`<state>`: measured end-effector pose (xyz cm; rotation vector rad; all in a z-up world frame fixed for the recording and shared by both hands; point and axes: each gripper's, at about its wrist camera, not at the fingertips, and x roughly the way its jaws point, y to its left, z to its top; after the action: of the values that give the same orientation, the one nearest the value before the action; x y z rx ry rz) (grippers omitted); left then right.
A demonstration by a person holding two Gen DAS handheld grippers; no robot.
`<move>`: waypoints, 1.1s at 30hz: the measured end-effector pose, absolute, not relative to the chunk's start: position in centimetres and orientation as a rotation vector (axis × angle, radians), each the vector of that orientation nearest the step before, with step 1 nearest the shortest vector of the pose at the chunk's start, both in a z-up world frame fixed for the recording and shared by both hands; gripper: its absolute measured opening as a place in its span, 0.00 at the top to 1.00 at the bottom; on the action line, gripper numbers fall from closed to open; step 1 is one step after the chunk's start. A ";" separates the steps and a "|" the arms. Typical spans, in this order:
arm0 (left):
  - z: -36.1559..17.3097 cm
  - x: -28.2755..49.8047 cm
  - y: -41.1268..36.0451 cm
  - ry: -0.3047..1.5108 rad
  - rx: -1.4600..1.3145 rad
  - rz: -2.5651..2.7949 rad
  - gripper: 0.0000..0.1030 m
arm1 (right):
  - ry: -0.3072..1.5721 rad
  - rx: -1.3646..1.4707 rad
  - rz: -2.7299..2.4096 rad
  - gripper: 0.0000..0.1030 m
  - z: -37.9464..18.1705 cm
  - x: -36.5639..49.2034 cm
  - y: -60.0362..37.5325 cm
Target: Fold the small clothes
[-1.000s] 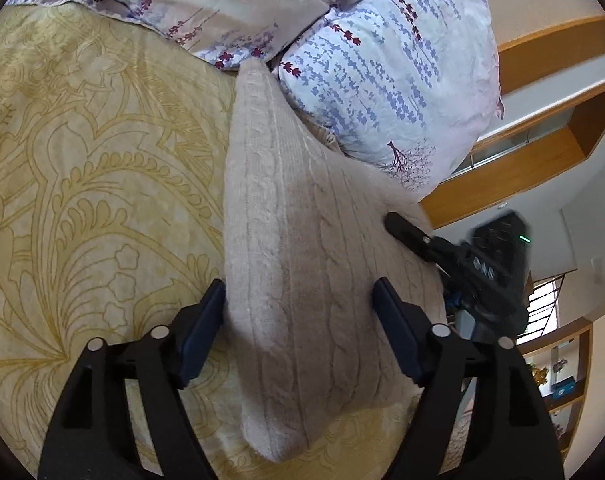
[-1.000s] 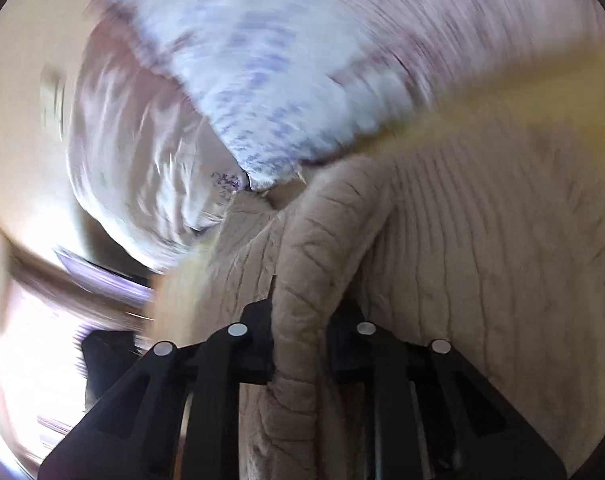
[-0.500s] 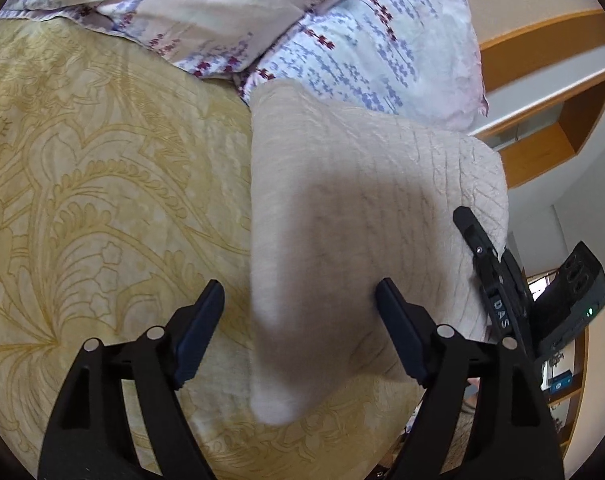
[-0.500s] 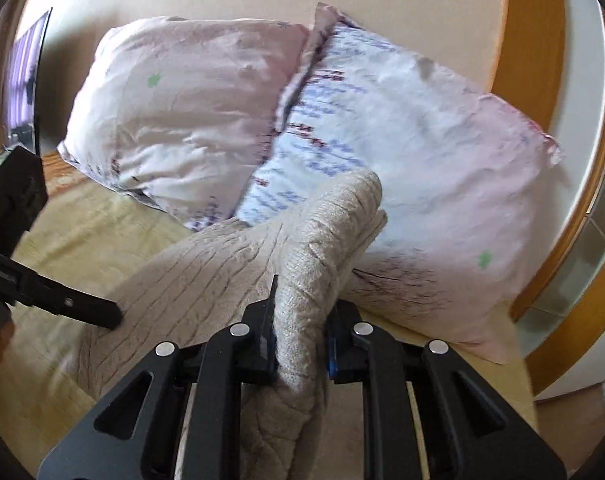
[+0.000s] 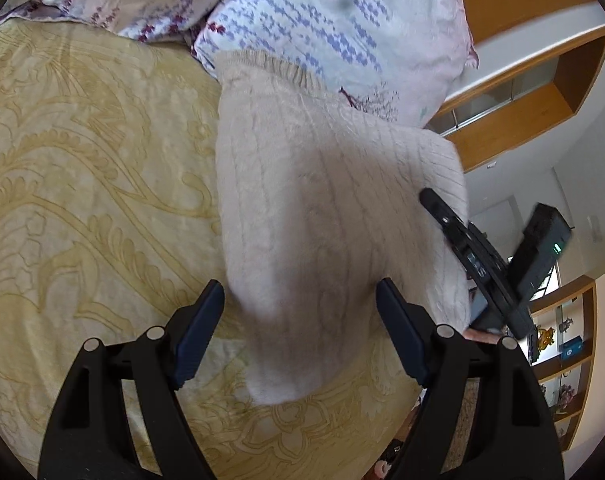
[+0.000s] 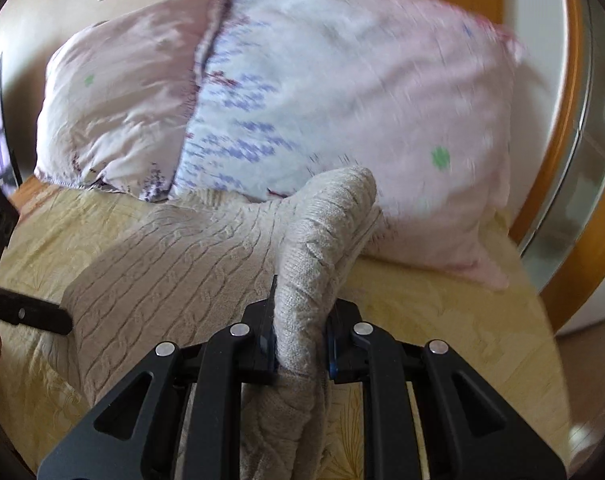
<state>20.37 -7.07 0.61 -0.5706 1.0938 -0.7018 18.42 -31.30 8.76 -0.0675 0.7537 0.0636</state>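
Beige cable-knit sweater [image 5: 322, 216] — yellow floral bedspread [image 5: 94, 184]

pillows [image 6: 342, 92] motion-blurred; sweater [image 6: 298, 320] edge hidden, perhaps between right tongs [image 6: 300, 344].

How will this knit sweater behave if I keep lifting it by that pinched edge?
Likely floppy: the sweater bunches into a thick roll where the right gripper pinches it and drapes to the bedspread. The chunky cable knit probably grips the pads well, so slipping seems unlikely. Its bulk suggests some weight, so expect sagging.
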 end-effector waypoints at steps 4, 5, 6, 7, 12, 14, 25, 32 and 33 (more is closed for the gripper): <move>0.1 20.2 -7.9 1.115 -0.565 -0.707 0.25 | 0.873 0.044 0.023 0.81 5.4 20.1 -33.3; 0.0 20.1 -8.0 1.119 -0.566 -0.708 0.25 | 0.875 0.077 0.015 0.74 5.2 20.0 -33.7; -0.1 20.2 -8.0 1.119 -0.570 -0.710 0.25 | 0.864 0.118 -0.006 0.63 5.5 19.7 -34.3; -0.1 20.1 -8.0 1.118 -0.573 -0.712 0.25 | 0.851 0.144 -0.036 0.55 6.0 19.3 -34.9; -0.2 20.3 -7.5 1.113 -0.614 -0.711 0.26 | 0.788 0.424 -0.013 0.38 8.0 15.1 -39.0; -0.3 20.3 -7.3 1.112 -0.626 -0.704 0.26 | 0.782 0.517 0.039 0.38 7.9 13.2 -39.9; -1.0 19.4 -6.5 1.120 -0.696 -0.708 0.50 | 0.850 0.517 0.112 0.50 5.7 8.1 -37.9; -0.6 18.7 -6.4 1.080 -0.690 -0.736 0.84 | 0.803 0.513 0.101 0.86 5.4 7.5 -37.9; -0.5 18.4 -6.3 1.076 -0.691 -0.738 0.85 | 0.776 0.508 0.099 0.87 6.0 7.1 -37.9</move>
<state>18.44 -6.28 -0.47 -0.6912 1.0762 -0.7379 7.06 -37.90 6.04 0.5084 0.7762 0.0992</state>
